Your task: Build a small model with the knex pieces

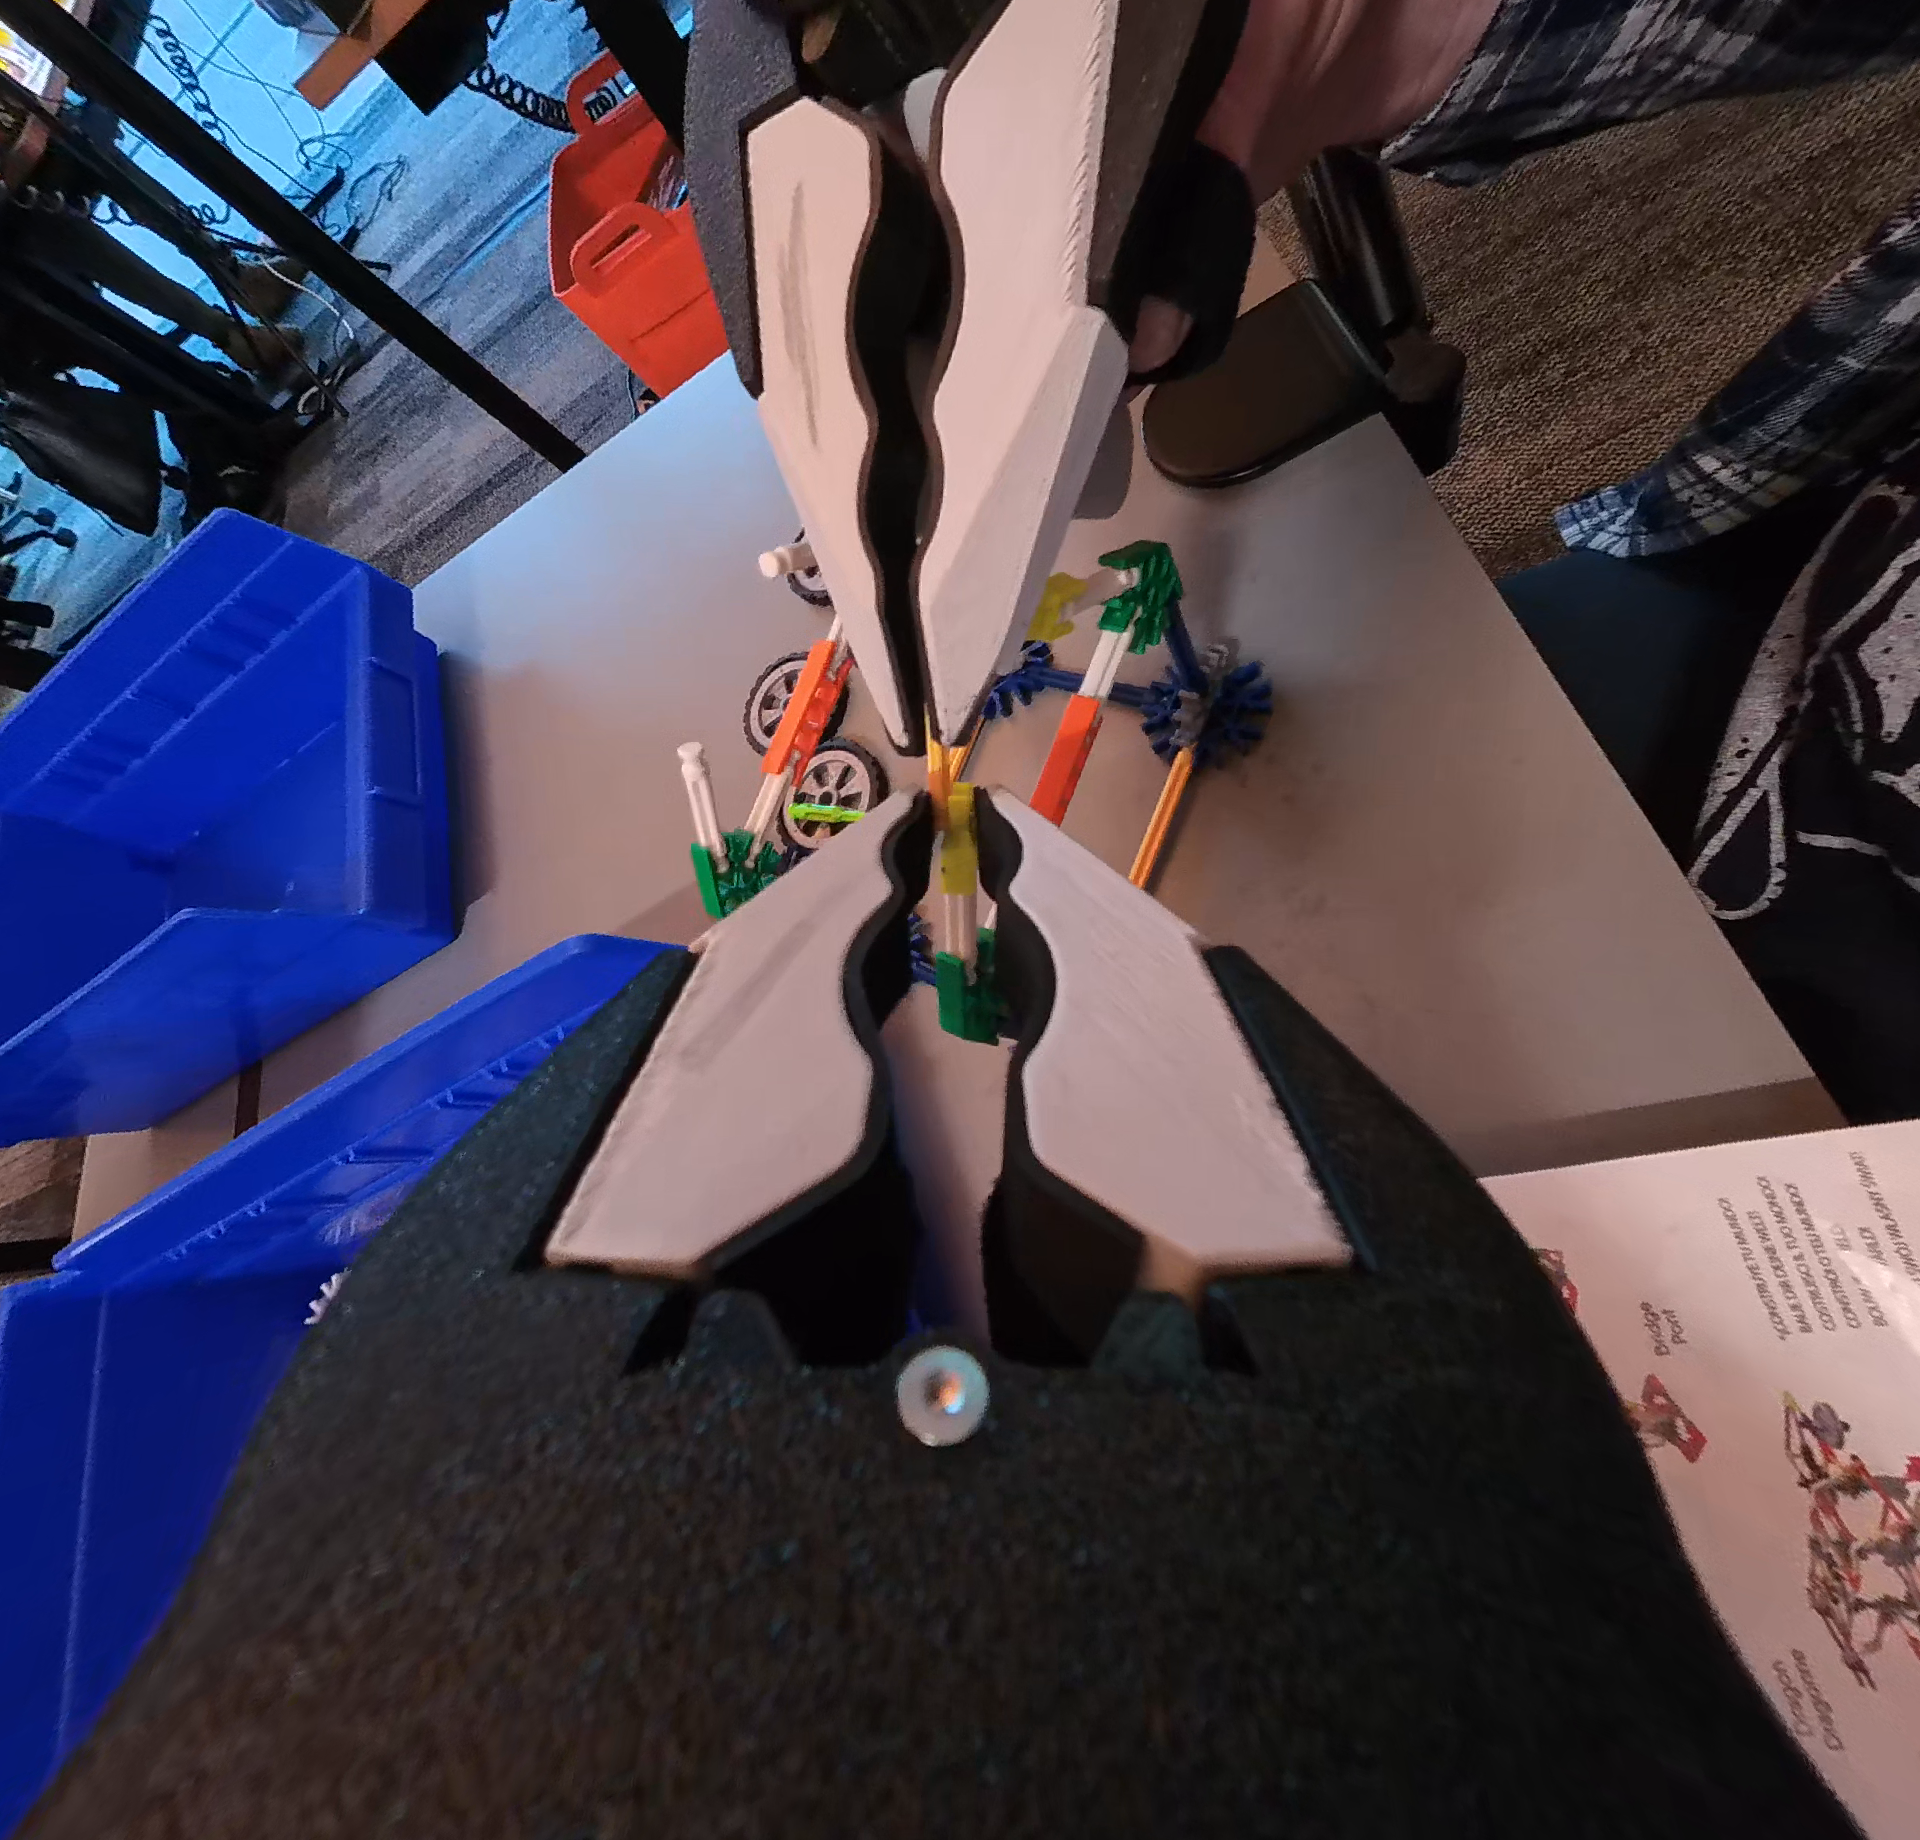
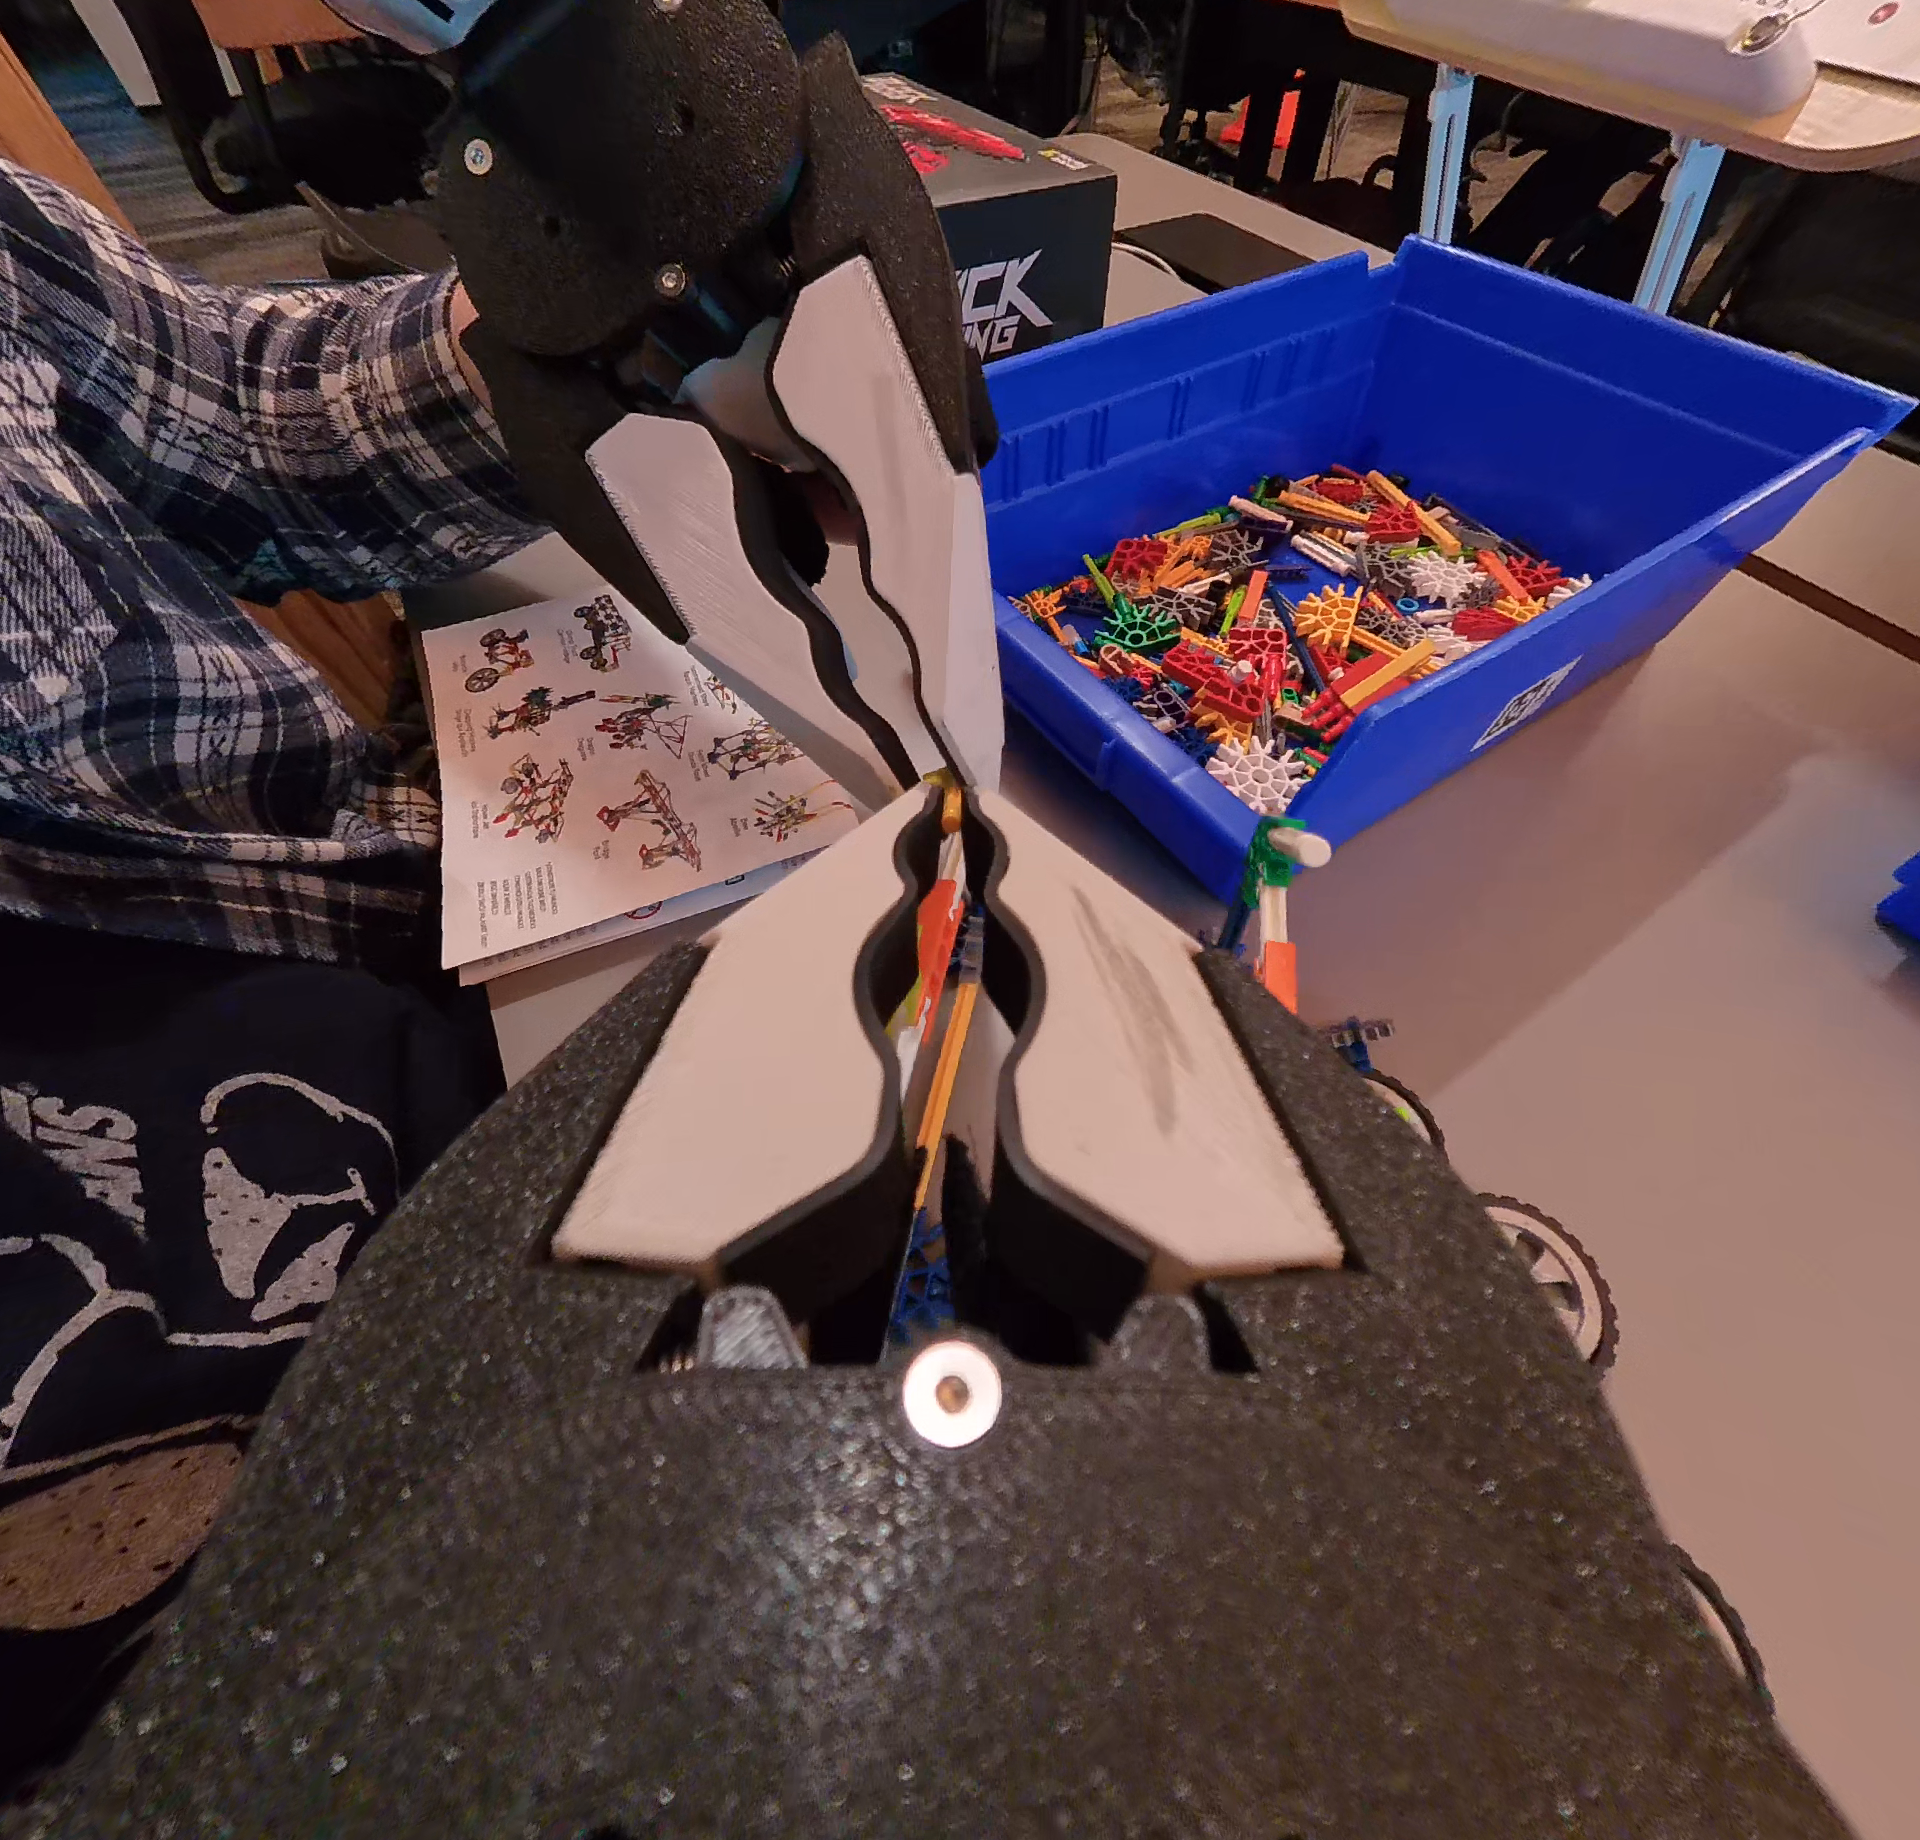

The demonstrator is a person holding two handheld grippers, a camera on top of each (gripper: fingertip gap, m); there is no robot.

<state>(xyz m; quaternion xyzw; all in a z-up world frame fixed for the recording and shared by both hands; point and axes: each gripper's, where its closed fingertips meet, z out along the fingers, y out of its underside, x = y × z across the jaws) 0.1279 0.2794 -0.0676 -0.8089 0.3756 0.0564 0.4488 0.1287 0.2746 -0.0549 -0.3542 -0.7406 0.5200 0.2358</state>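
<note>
Left gripper [image 1: 951, 814] clamped the yellow connector [image 1: 956, 850]; right gripper [image 2: 951, 803], opposite it, pinched the orange rod [image 2: 948, 1052] above the toy model [image 1: 1132, 689].

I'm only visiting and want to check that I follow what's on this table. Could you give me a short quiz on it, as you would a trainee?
1. True or false: the blue bin is empty.
2. What lies flat on the table in front of the person? A) a picture booklet B) a mug C) a phone
3. Fill in: the left hand-held gripper is shut on a ___ connector, while the right hand-held gripper is shut on a thin rod.

Key: 1 false, it holds many coloured building pieces; 2 A; 3 yellow.
</note>
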